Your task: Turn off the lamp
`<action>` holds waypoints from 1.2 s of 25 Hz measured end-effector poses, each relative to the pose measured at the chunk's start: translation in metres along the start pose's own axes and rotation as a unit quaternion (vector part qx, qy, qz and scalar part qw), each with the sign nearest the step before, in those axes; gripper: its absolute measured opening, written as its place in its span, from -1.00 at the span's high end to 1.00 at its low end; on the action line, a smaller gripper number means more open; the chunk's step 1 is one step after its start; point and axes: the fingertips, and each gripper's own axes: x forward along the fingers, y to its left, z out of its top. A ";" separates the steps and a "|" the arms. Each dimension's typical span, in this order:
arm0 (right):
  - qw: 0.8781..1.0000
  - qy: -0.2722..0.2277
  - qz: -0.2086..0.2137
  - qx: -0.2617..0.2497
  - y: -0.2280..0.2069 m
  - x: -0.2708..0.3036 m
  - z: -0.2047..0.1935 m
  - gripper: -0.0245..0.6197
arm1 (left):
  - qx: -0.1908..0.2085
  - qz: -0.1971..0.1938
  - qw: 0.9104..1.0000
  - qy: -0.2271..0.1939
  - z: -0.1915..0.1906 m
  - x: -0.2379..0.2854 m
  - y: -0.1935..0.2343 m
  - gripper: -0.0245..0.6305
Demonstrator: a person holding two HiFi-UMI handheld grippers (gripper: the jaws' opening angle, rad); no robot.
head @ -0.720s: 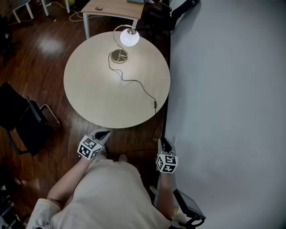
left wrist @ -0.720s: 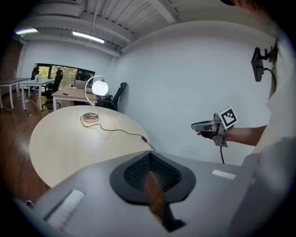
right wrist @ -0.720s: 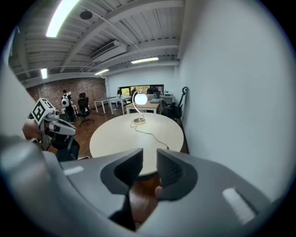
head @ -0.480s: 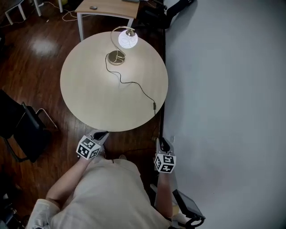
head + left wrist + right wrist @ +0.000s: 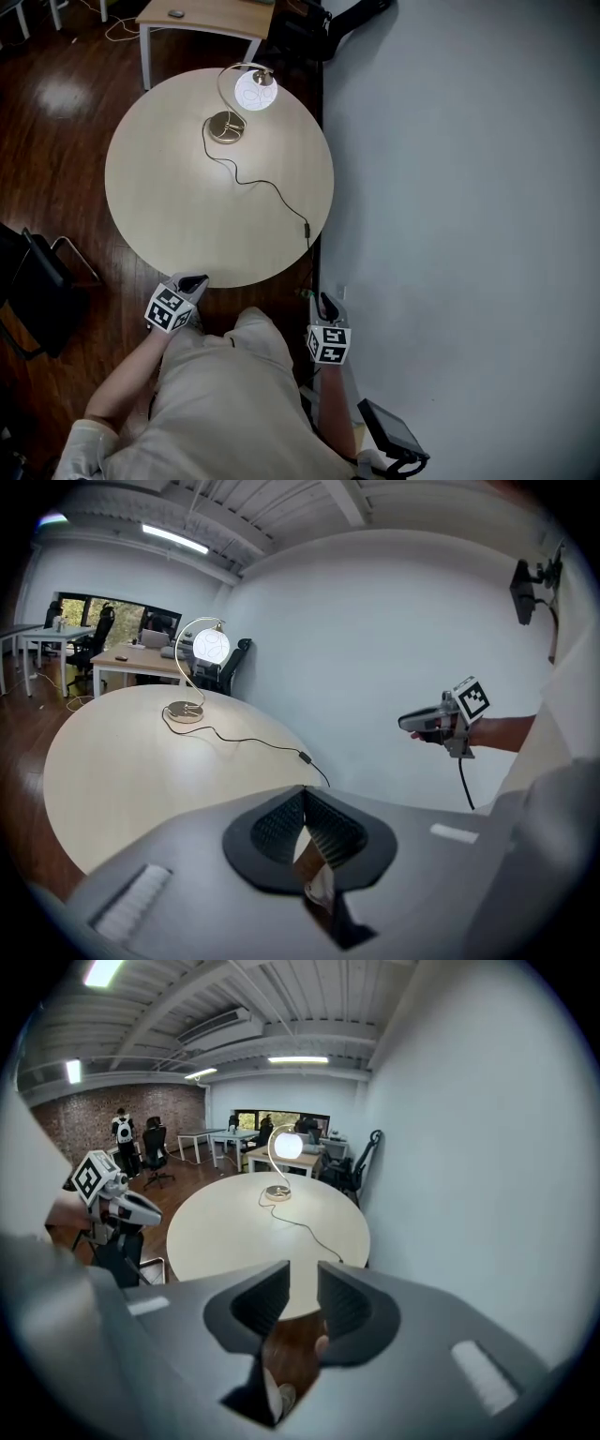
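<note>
The lamp stands lit at the far side of the round table (image 5: 169, 206), with its glowing globe (image 5: 255, 91) on a curved stem over a round brass base (image 5: 226, 127). Its black cord runs toward me to an inline switch (image 5: 307, 228) near the table's right edge. My left gripper (image 5: 192, 281) hovers at the table's near edge, shut and empty. My right gripper (image 5: 326, 302) hangs off the table by the wall, open with nothing between its pads. The left gripper view shows the globe (image 5: 210, 645), the switch (image 5: 305, 757) and my right gripper (image 5: 419, 722). The right gripper view shows the globe (image 5: 288, 1146).
A grey wall (image 5: 450, 187) runs close along the table's right side. A black chair (image 5: 37, 291) stands on the wooden floor at the left, and a wooden desk (image 5: 197, 17) lies beyond the table. A black device (image 5: 389, 431) sits on the floor behind me.
The head view has swung, so the table and lamp now lie further left in it. Both grippers stay near the table's front edge with their jaws as before.
</note>
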 end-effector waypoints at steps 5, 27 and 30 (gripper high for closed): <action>1.000 -0.001 -0.002 0.001 -0.018 0.025 0.018 0.66 | -0.009 0.001 1.000 0.005 0.011 0.013 0.009 0.99; 0.991 0.069 0.111 -0.013 -0.089 0.203 -0.003 0.66 | -0.032 0.089 0.995 0.029 0.101 0.111 0.005 0.99; 0.989 0.083 0.121 -0.013 -0.096 0.215 -0.014 0.66 | -0.032 0.089 0.995 0.036 0.108 0.125 -0.004 0.99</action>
